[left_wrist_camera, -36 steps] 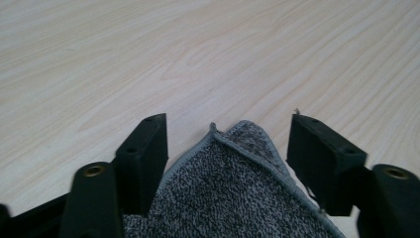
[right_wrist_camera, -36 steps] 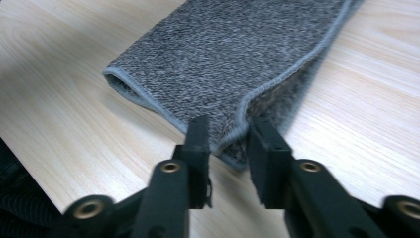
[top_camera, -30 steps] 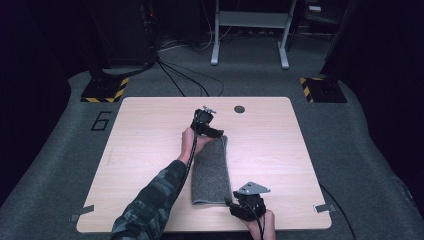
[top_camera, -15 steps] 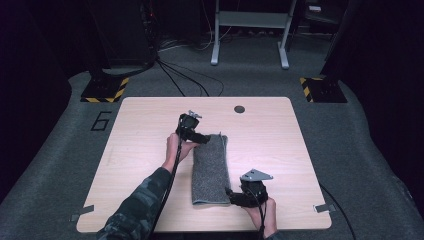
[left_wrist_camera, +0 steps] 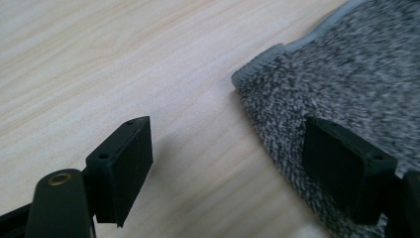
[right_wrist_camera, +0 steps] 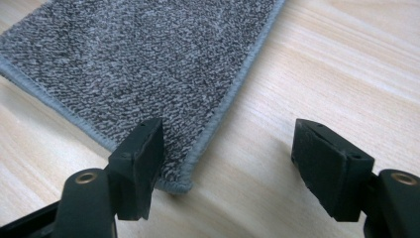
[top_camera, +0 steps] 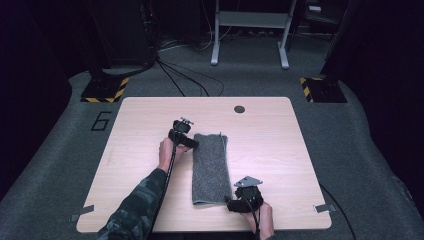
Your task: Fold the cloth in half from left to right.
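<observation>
At the grey towel's 2 ends, left gripper and right gripper both agape, empty.

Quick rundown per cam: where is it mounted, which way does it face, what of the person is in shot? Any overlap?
High view: fixed above the near table edge, facing forward and down; a camouflage sleeve, both hands, left gripper, right gripper.
Left gripper view: rides that gripper, faces the towel's hemmed corner; open black jaws.
Right gripper view: rides that gripper, faces another towel corner; open jaws.
All three share towel and tabletop.
</observation>
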Action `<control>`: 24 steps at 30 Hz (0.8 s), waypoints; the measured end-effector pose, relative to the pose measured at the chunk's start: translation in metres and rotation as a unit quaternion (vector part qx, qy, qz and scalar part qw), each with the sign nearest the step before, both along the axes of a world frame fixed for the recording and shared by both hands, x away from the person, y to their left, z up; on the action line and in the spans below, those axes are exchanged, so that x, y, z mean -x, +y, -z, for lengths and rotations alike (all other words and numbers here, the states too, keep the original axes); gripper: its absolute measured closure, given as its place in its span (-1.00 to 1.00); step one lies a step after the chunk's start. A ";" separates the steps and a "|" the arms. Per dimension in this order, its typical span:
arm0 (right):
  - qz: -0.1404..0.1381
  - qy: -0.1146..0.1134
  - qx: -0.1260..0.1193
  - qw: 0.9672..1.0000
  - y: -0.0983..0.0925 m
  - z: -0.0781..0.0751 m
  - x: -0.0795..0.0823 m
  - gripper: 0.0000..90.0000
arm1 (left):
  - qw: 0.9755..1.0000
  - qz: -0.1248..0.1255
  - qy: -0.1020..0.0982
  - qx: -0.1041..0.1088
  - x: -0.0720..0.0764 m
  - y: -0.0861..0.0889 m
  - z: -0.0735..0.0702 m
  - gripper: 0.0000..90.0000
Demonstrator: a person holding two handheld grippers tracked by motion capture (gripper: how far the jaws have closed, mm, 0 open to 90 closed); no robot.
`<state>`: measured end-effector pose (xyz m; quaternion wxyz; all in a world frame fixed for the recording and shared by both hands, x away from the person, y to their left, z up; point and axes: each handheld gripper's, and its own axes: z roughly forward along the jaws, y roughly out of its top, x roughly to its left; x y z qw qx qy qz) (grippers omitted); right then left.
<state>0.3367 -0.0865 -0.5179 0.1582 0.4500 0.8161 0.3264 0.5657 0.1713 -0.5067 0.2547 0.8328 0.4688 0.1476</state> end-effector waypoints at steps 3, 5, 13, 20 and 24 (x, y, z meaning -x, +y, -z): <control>0.003 -0.004 0.003 1.000 -0.001 0.000 0.003 -0.36 | 1.000 0.001 -0.007 -0.006 -0.003 0.000 0.000 -0.62; 0.005 -0.005 0.003 1.000 -0.001 0.001 0.005 -0.36 | 1.000 -0.003 -0.010 -0.003 -0.005 0.000 0.001 -0.65; -0.016 0.001 -0.013 1.000 -0.006 -0.004 -0.004 -0.41 | 1.000 -0.003 -0.009 0.020 0.002 0.006 -0.005 -0.66; -0.012 -0.013 -0.024 1.000 -0.014 -0.020 -0.040 -0.45 | 0.998 0.026 -0.024 0.052 0.043 0.013 -0.024 -0.67; 0.000 -0.025 -0.022 0.999 -0.017 -0.023 -0.069 -0.47 | 0.997 0.047 -0.022 0.057 0.069 0.014 -0.024 -0.67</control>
